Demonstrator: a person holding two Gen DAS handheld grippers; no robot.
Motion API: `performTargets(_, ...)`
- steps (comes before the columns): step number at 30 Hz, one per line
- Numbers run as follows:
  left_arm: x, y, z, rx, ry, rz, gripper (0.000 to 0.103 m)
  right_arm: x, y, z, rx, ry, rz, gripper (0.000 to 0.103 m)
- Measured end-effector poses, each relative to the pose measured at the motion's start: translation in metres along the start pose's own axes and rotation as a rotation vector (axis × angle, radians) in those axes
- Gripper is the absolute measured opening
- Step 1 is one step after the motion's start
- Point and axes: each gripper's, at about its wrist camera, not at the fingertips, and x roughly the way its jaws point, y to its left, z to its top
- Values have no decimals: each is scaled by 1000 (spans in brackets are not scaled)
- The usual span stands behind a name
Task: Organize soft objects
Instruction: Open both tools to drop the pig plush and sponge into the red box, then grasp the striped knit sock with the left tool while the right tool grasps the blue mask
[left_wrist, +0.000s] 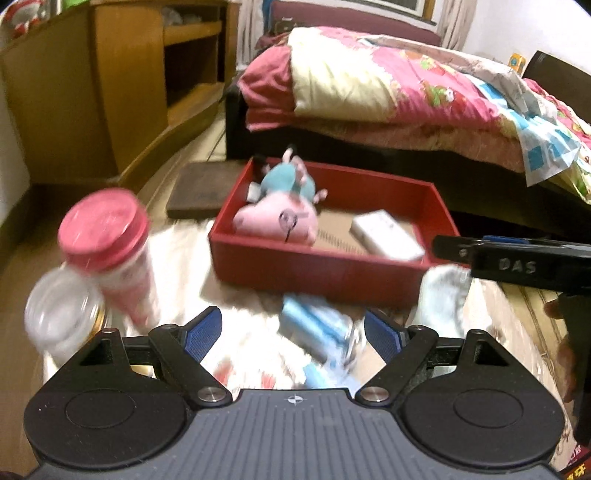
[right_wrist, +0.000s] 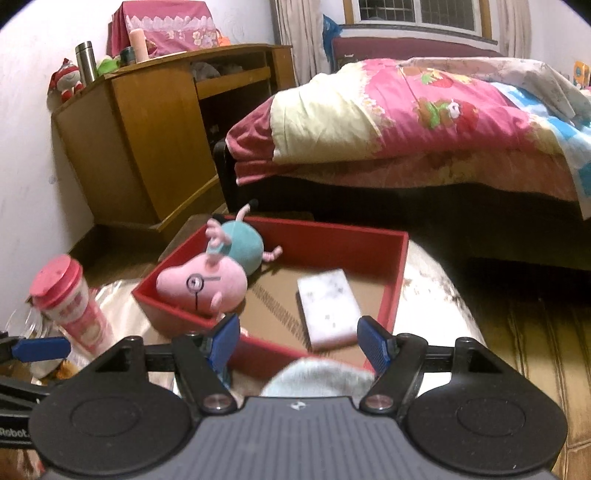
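Observation:
A red box sits on a white-covered table. In it lie a pink and teal plush pig and a white sponge block. My left gripper is open above a blue packet in front of the box. My right gripper is open at the box's near wall, with a pale blue soft cloth just under it. The right gripper shows in the left wrist view, beside the cloth.
A pink-lidded cup and a clear glass stand left of the box. A dark board lies behind. A bed with pink quilt and a wooden cabinet stand beyond.

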Motion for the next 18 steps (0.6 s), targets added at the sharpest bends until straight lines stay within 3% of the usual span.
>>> performTargets(10,-29,24,-80,-71,157,-13,82,-15,25,-42,-56,77,53,48)
performTargets(18,-31,46,-128,-107,254,84,82,-29,58,-56,-110,92,127,48)
